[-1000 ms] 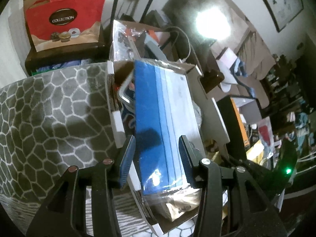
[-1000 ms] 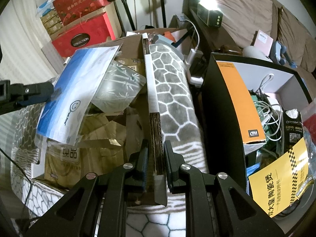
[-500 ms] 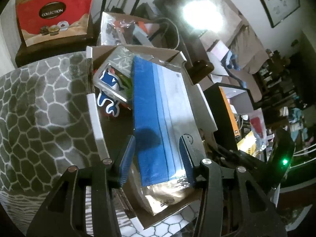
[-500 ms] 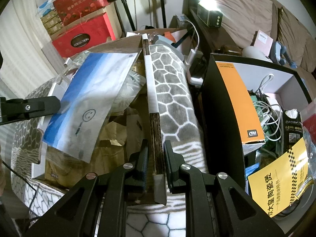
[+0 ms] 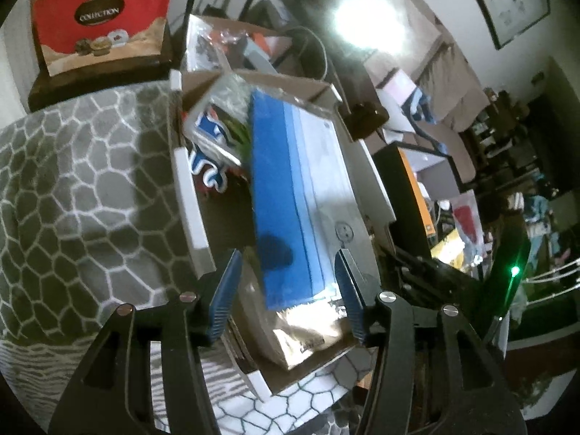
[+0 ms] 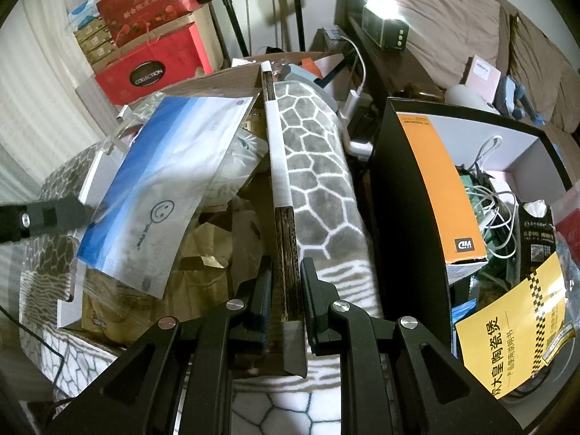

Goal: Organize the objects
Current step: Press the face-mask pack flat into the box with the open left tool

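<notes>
Both grippers tilt steeply down over a cardboard box [image 6: 181,279]. The left gripper [image 5: 288,282] has just been opening: its jaws stand about half apart, the blue-and-white plastic packet [image 5: 290,195] between them, running toward twelve o'clock across the box's contents. The right gripper [image 6: 284,291] is clamped on the box's cardboard flap [image 6: 284,239].

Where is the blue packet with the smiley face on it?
In both views the blue packet lies on top of the things in the open cardboard box, left of the box flap pinched by the right gripper.
</notes>
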